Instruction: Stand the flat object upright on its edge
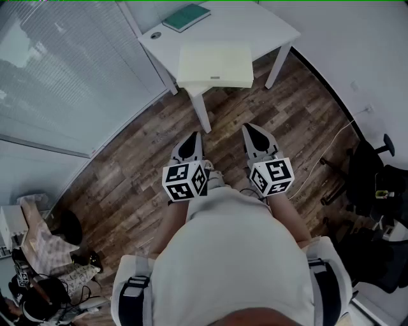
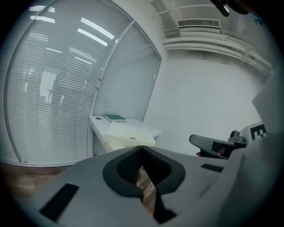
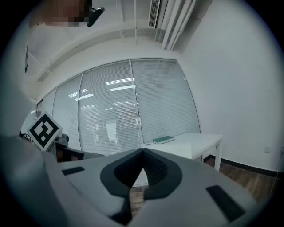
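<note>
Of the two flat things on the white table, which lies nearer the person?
The large cream box, at the near edge of the table. The smaller green book lies at the far corner.

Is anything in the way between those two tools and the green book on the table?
Up to the table there is only floor. On the table, a cream box lies at the near end, between the left tool and right tool and the book at the far edge.
</note>
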{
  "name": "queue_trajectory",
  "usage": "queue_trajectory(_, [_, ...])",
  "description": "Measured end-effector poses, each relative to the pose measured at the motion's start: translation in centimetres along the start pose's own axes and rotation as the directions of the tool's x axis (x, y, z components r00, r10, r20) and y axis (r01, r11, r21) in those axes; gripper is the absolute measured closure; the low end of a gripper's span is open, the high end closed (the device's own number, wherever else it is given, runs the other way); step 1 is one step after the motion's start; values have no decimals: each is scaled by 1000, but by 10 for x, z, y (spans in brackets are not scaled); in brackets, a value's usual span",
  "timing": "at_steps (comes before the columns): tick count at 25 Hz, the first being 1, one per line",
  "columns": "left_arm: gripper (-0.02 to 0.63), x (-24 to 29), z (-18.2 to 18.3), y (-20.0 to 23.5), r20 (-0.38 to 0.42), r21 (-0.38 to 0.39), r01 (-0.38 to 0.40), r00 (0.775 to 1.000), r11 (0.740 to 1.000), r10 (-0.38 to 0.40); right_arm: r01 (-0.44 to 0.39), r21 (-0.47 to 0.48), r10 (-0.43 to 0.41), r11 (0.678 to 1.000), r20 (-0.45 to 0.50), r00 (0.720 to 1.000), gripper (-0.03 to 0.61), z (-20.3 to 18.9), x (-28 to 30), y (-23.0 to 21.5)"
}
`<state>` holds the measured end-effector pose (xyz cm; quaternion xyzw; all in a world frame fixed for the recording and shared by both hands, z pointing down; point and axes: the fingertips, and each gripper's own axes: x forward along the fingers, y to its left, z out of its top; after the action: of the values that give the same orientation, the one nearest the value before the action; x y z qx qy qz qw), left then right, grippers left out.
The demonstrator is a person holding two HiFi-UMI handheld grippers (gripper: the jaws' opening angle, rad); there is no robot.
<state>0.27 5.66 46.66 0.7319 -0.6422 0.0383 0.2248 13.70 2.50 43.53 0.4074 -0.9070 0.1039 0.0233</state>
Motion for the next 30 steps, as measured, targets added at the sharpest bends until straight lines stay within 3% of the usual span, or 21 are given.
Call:
queue_trajectory(12, [594,-13,-2,-7,-12,12,3,1000,1000,-3,-48,9,48,999,-16,999,560,-5,-11,15])
queue_trajectory(30, [594,-22,-6,4,-12,-30,-40,999,999,40,-95,62,97,994,-32,995,558,-11,-6,24])
